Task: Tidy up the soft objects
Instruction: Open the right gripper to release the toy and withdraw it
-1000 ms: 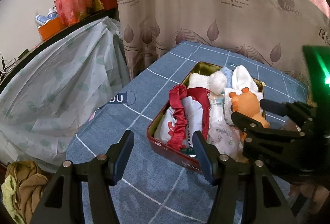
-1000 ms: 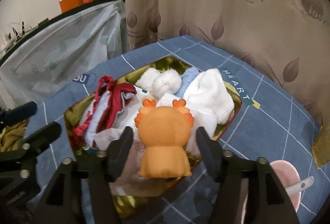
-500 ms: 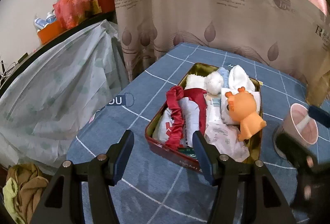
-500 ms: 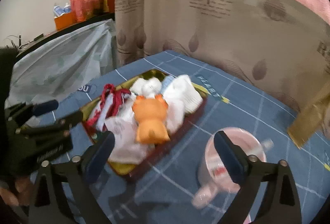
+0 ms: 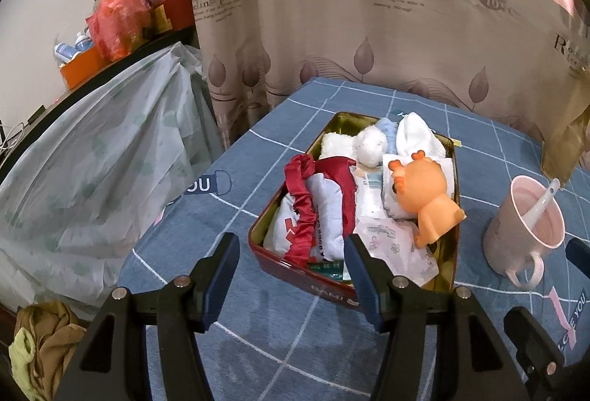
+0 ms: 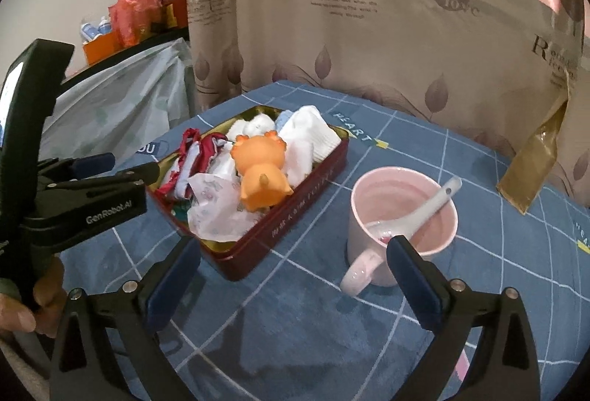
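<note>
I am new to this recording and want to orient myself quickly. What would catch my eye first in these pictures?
The bright orange toy animal stands out first, lying on top of the white cloths and packets that fill the red tin box in the middle of the blue checked tablecloth. Beside the box stands a pink mug with a white spoon leaning inside. The right gripper is open and holds nothing.
</note>
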`<state>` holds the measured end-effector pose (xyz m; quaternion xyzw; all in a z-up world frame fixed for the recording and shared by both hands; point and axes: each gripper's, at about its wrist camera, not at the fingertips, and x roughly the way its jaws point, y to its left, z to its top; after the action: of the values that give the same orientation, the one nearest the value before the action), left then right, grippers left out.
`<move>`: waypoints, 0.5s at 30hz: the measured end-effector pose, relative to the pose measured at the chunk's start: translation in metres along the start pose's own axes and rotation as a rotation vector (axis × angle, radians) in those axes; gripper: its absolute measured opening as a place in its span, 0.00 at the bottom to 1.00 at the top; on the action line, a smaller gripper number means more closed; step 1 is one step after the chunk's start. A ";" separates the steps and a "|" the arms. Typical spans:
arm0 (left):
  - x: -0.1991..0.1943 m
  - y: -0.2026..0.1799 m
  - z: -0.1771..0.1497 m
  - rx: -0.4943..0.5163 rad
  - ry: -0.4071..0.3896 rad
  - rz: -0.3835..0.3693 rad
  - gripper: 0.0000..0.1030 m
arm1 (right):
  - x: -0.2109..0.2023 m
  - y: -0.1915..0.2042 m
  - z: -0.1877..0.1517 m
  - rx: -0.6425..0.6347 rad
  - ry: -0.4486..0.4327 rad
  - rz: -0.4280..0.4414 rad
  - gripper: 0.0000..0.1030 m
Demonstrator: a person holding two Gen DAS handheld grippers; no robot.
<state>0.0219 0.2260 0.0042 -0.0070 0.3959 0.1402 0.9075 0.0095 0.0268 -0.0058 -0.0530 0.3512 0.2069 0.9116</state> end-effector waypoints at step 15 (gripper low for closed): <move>-0.001 -0.005 -0.001 0.014 0.000 -0.002 0.59 | 0.006 -0.003 -0.005 0.017 0.018 -0.020 0.97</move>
<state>0.0221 0.2214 0.0035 -0.0010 0.3967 0.1363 0.9078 0.0112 0.0244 -0.0136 -0.0505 0.3607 0.1941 0.9109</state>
